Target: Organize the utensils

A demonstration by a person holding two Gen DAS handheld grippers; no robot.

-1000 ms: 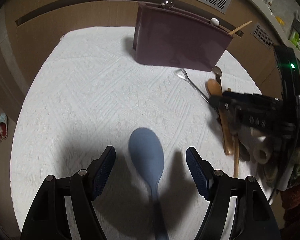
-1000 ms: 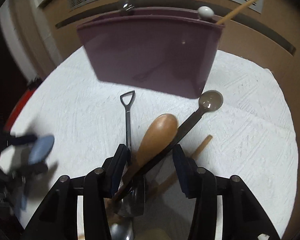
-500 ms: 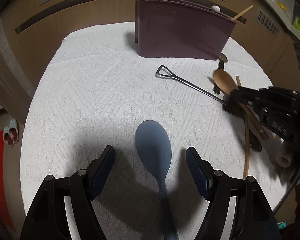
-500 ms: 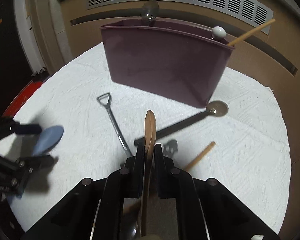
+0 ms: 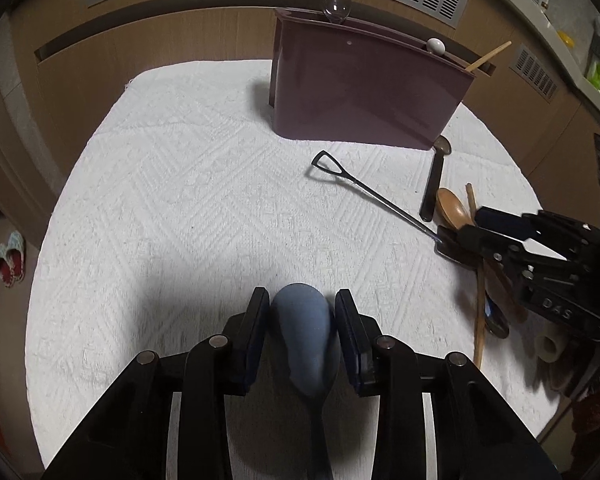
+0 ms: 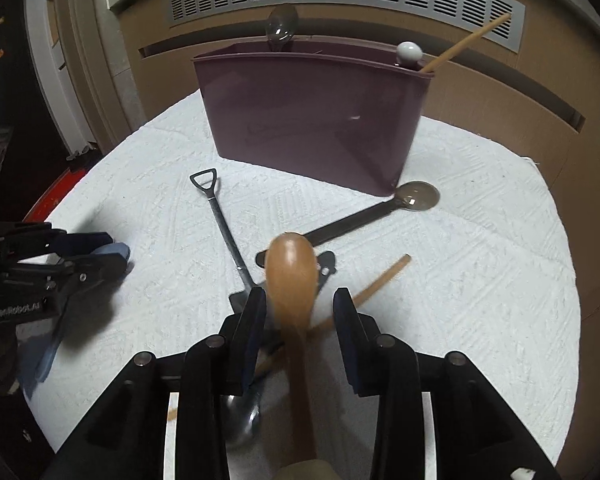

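Tongs on the left have just been closing around the blue spoon, well in front of the purple holder. Right tongs have just been opening, pads apart from the wooden spoon between them.

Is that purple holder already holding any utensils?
Yes. The purple holder stands upright; three utensil ends poke above its rim.

Black plastic left gripper and right gripper, each with two angular linkage arms, round silver pivot screws and dark blue ribbed pads; white lettering on the side housings, "DAS" on the right, "GenRobot.ai" on the left
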